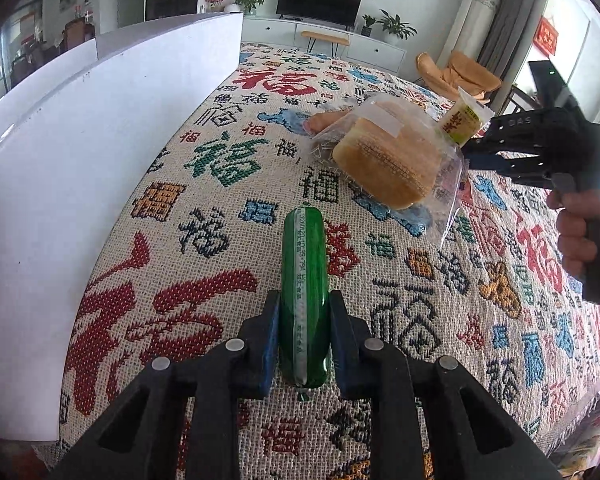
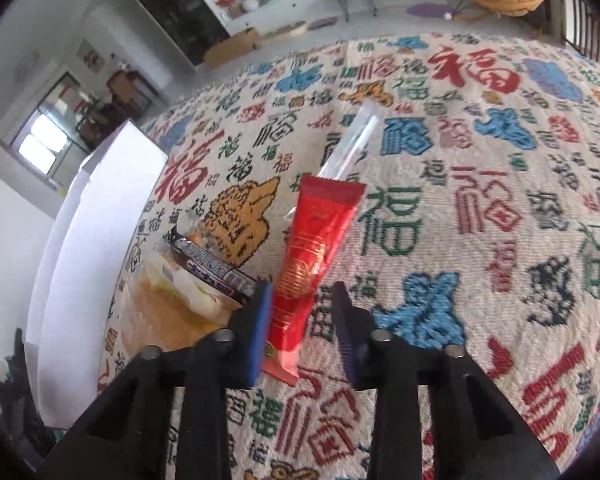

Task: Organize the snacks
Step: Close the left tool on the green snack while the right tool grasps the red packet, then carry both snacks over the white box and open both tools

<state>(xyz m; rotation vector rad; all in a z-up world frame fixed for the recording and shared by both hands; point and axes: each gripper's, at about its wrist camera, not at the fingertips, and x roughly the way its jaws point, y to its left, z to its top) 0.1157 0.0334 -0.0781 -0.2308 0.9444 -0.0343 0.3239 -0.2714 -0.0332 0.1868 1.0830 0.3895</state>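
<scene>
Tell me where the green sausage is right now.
In the left wrist view, the green sausage lies on the patterned cloth, clamped in the left gripper, with the bagged bread beyond it.

Both tools are matte black plastic. The left gripper has two broad ribbed arms with triangular cut-outs, four round silver pins across them, and blue pads lining its fingers. The right gripper is built the same, with the same silver pins and blue pads. At three o'clock in the left view, a bare hand wraps its grey-triggered black handle.
</scene>
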